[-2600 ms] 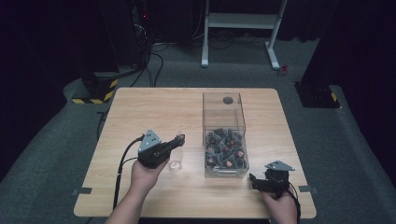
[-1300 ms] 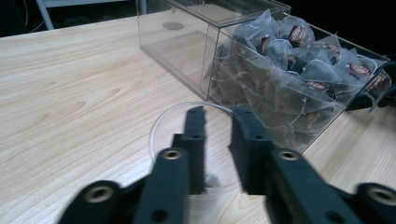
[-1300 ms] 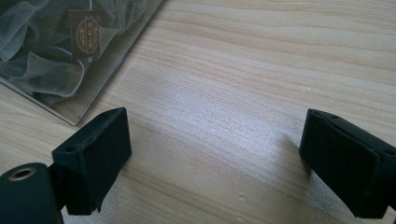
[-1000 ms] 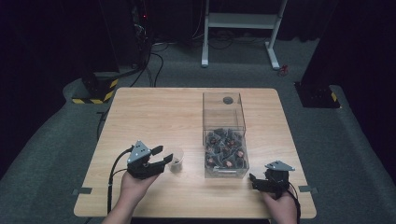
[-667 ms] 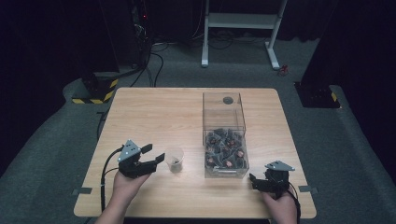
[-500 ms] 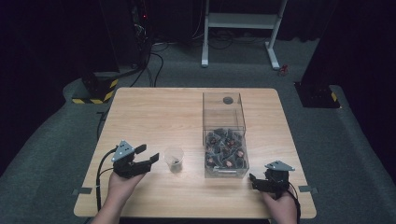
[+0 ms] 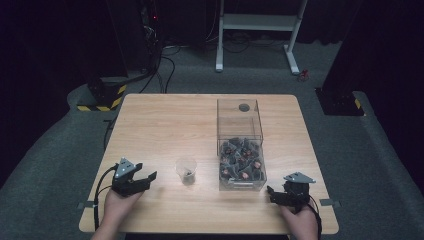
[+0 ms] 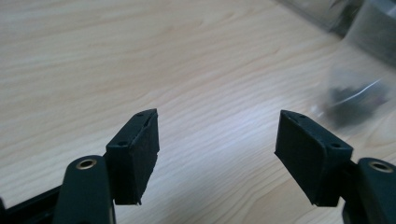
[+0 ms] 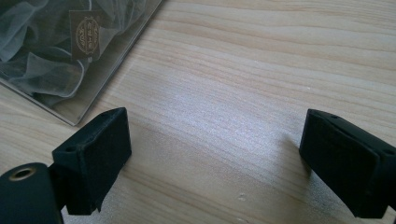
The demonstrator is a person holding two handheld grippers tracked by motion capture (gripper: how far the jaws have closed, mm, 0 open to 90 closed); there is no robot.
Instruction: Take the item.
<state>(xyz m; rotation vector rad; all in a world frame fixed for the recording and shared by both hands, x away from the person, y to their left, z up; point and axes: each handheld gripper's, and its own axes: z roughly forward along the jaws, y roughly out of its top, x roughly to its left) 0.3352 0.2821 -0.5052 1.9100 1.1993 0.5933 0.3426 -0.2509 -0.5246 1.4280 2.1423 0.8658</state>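
Your left gripper [image 7: 145, 179] is a black body topped by a grey three-cornered plate with small dark spots at its corners, and a black cable loops out from behind it and trails back beside your forearm. Your right gripper [image 7: 270, 192] is built the same: black housing, grey three-cornered plate on top, a thin black cable running back along the wrist. Seen along either gripper, each jaw ends in a blocky matte black pad with chamfered edges and two small recessed holes on its upper face. Behind each pad sits a rounded black link with a brass-coloured eyelet. Your hands and forearms are bare, with no sleeves.
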